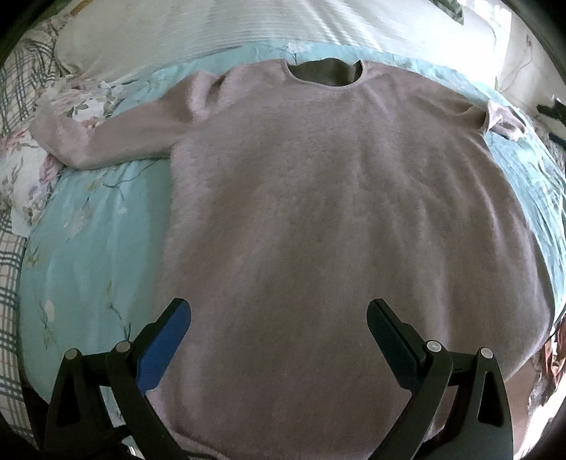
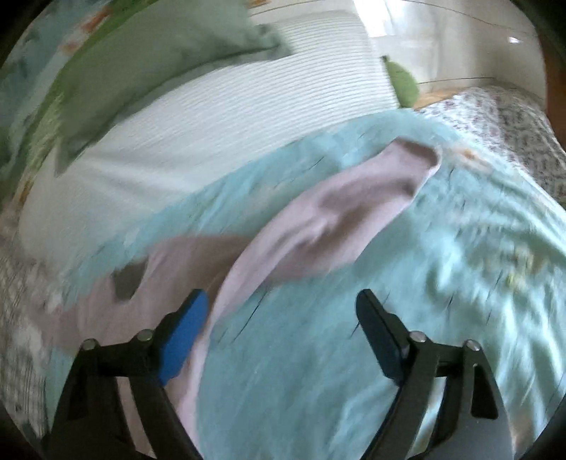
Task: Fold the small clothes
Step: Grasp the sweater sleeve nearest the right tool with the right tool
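Observation:
A pale pink fuzzy sweater [image 1: 318,212] lies flat, front up, on a light blue floral bedsheet [image 1: 92,247], neck hole [image 1: 323,72] at the far end. Its left sleeve [image 1: 106,138] stretches out to the left; its right sleeve [image 1: 502,120] is bunched at the far right. My left gripper [image 1: 279,318] is open and empty above the sweater's lower hem. In the blurred right wrist view, my right gripper [image 2: 283,311] is open and empty above the sheet [image 2: 424,283], just beside the right sleeve [image 2: 336,219], which runs up to the right.
A white ribbed pillow [image 1: 247,24] lies beyond the sweater's neck; it also shows in the right wrist view [image 2: 230,116]. A green pillow [image 2: 148,53] lies behind it. A plaid blanket [image 1: 10,283] and floral fabric [image 1: 28,170] sit at the left. A flowered quilt [image 2: 513,127] lies at the far right.

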The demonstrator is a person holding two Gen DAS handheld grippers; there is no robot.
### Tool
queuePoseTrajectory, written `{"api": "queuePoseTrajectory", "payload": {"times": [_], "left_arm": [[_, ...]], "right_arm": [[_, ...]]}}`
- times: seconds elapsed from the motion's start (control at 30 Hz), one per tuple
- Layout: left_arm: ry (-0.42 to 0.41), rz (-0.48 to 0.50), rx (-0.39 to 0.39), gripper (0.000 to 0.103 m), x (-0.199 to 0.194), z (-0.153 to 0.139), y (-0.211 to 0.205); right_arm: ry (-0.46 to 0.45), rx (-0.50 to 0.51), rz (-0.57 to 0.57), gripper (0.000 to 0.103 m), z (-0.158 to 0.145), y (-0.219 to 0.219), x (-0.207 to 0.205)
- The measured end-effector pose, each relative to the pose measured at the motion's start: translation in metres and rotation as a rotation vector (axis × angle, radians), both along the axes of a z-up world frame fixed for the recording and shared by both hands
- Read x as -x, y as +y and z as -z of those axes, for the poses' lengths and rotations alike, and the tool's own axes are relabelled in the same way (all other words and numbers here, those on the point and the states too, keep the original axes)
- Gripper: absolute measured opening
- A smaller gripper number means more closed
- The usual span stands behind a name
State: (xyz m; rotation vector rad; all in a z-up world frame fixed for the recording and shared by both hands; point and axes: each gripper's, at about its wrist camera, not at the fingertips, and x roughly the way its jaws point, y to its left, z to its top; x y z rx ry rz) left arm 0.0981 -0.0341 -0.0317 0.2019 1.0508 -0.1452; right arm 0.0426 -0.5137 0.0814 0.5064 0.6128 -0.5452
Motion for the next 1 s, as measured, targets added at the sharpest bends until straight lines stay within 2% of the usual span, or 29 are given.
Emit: {"api": "queuePoseTrajectory", "payload": {"times": [0.13, 0.3, 0.53, 0.6, 0.7, 0.77, 0.8, 0.9, 1.0], "left_arm": [[0.044, -0.002, -0.004, 0.1, -0.022, 0.008, -0.01], [0.081, -0.007, -0.022, 0.1, -0.046, 0.016, -0.021], [0.126, -0.017, -0.045, 0.1, -0.081, 0.031, -0.035], [0.136, -0.008, -0.044, 0.1, -0.089, 0.036, -0.041], [0.139, 0.006, -0.05, 0.1, -0.093, 0.038, -0.05], [0.135, 0.013, -0.037, 0.1, -0.096, 0.035, -0.051], [0.128, 0.016, -0.017, 0.1, -0.098, 0.034, -0.053], [0.118, 0.025, -0.008, 0.1, -0.095, 0.031, -0.055], [0.104, 0.033, 0.016, 0.1, -0.09, 0.026, -0.053]], "right_arm": [[0.013, 0.018, 0.103, 0.079, -0.008, -0.066, -0.033], [0.054, 0.025, 0.225, 0.073, -0.002, -0.143, -0.074], [0.154, 0.007, 0.319, 0.073, 0.03, -0.22, -0.116], [0.209, 0.012, 0.334, 0.072, 0.043, -0.232, -0.125], [0.313, 0.051, 0.329, 0.056, 0.058, -0.234, -0.136], [0.333, 0.098, 0.328, 0.029, 0.057, -0.228, -0.135], [0.314, 0.099, 0.313, 0.01, 0.054, -0.224, -0.134], [0.184, 0.054, 0.23, 0.01, 0.042, -0.208, -0.129], [0.059, 0.021, 0.085, 0.01, 0.023, -0.165, -0.129]]}}
